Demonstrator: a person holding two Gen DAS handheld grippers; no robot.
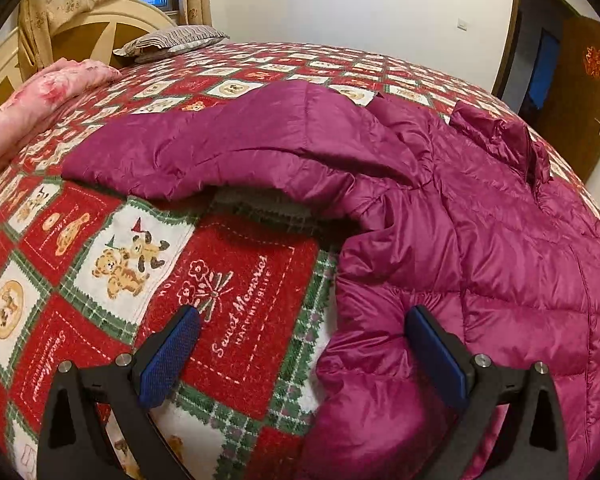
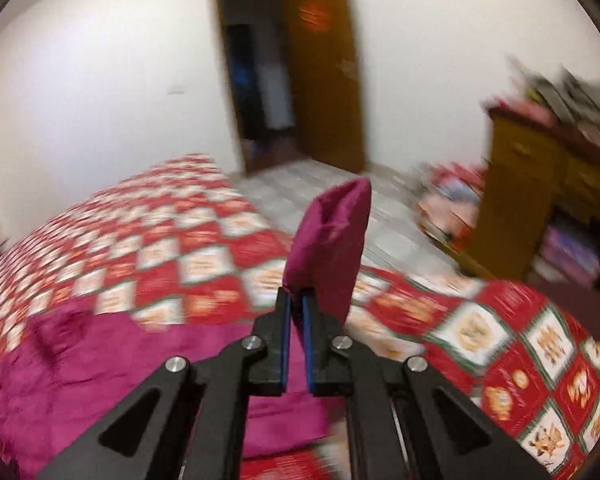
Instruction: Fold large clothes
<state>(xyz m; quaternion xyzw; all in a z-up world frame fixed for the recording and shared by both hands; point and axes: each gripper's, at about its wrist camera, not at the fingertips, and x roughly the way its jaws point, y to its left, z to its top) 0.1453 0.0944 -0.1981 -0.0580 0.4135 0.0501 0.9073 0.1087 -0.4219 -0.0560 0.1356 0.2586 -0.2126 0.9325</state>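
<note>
Lying spread across the red, white and green teddy-bear patchwork bedspread [image 1: 236, 264] is the magenta quilted down jacket [image 1: 480, 240], its bulk toward the right and one sleeve stretching left. The left gripper [image 1: 302, 322] is hovering with its blue pads well apart, one over the bedspread and the other just at the jacket's near edge, probably lining up a hold on that hem. The right gripper [image 2: 296, 296] is pinching a fold of the same magenta fabric, which is standing up above its clenched fingers, likely so the part can be carried over for a fold.
</note>
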